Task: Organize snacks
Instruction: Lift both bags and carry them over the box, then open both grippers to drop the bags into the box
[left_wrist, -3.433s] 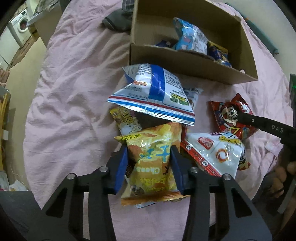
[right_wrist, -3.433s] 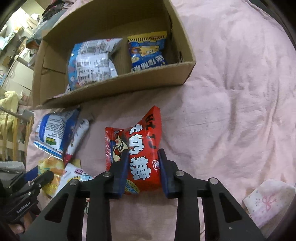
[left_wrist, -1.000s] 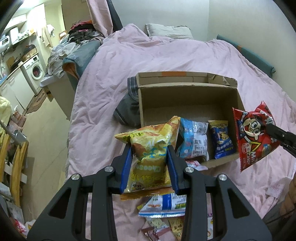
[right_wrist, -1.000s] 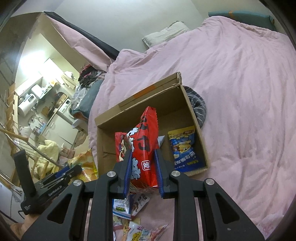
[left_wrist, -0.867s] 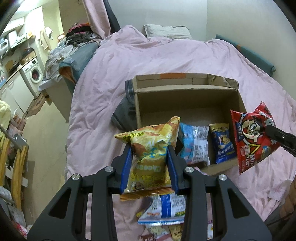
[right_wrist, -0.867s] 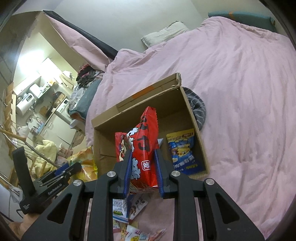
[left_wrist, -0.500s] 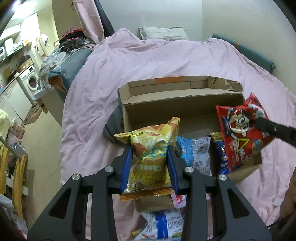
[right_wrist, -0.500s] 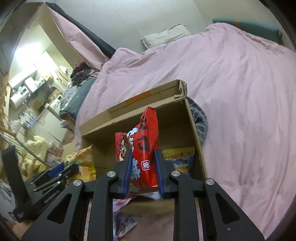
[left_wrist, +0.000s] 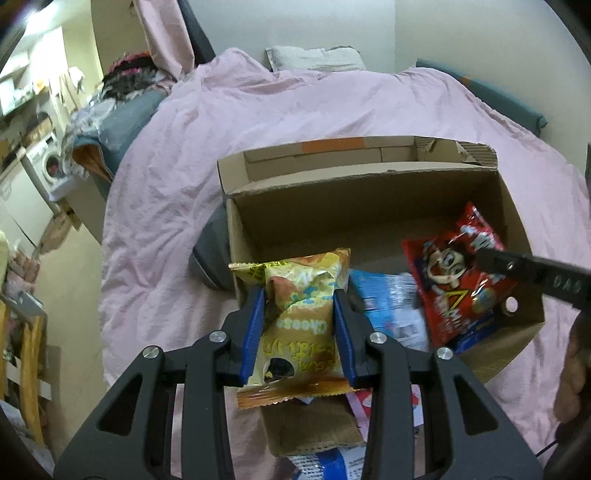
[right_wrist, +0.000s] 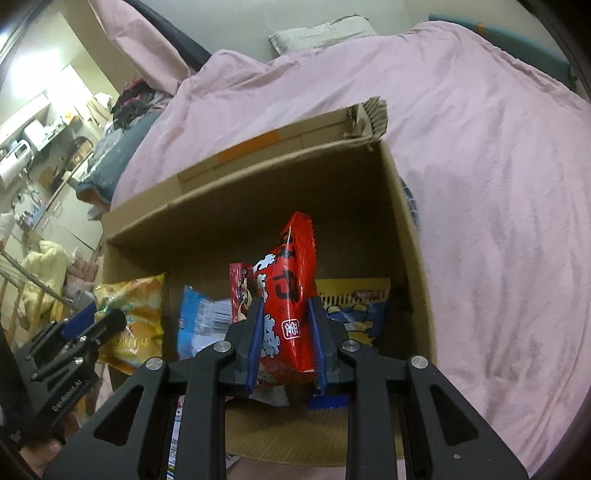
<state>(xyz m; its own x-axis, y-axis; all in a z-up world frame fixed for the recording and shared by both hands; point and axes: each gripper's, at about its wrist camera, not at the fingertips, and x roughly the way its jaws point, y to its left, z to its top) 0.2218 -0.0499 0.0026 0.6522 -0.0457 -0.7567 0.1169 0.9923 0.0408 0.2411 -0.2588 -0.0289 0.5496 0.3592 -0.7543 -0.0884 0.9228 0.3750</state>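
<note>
My left gripper (left_wrist: 299, 295) is shut on a yellow cheese snack bag (left_wrist: 301, 321) and holds it above the near left part of an open cardboard box (left_wrist: 369, 184). My right gripper (right_wrist: 284, 304) is shut on a red snack bag (right_wrist: 284, 280) and holds it over the box (right_wrist: 258, 206). The red bag (left_wrist: 454, 280) also shows in the left wrist view, over the box's right half. Inside the box lie a blue and white bag (right_wrist: 199, 317) and a yellow and blue bag (right_wrist: 354, 306). The yellow bag (right_wrist: 133, 310) shows at the box's left in the right wrist view.
The box sits on a pink bedcover (left_wrist: 295, 107). A grey garment (left_wrist: 210, 254) lies against the box's left side. More snack packets (left_wrist: 321, 461) lie on the cover in front of the box. A pillow (left_wrist: 314, 59) lies at the bed's far end.
Both grippers have moved forward and lower with their bags. The bags now hang over the box's inside. Both grips are unchanged.
</note>
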